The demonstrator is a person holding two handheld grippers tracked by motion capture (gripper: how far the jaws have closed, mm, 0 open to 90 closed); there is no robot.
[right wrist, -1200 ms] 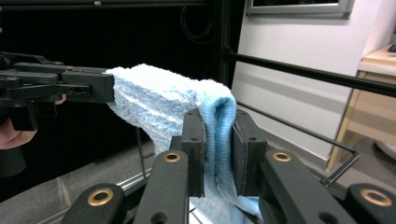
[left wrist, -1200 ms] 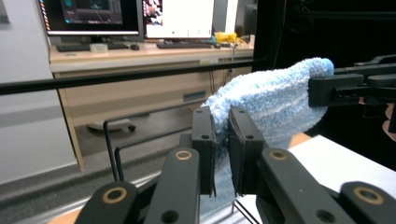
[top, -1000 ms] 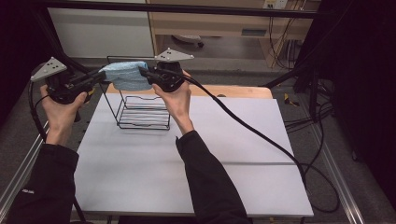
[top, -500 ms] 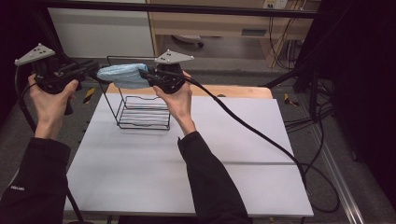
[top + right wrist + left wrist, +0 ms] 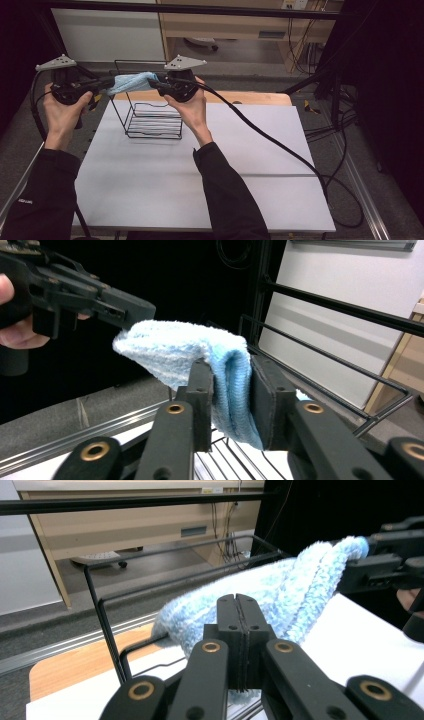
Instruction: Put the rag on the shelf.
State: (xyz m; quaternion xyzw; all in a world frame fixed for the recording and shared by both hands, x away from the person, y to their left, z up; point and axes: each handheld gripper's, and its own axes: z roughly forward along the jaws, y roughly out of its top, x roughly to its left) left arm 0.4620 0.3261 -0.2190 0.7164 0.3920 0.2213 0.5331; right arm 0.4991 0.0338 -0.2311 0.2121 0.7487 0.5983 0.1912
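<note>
Fluffy blue cloth [image 5: 131, 82] hung stretched above the wire basket [image 5: 150, 116], ready to be lowered in. The left gripper [image 5: 104, 83] had just pinched shut on one end; the right gripper [image 5: 156, 86], jaws slightly parted, clamped the folded other end.

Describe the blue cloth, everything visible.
The blue cloth is light blue, fluffy terry-like fabric, folded over into a thick bundle. It hangs in the air between the two grippers, above the top rim of the black wire basket, not resting on it. The right gripper clamps a doubled fold between its pads. The left gripper has its jaws closed together on the other end, a little cloth showing below them.
</note>
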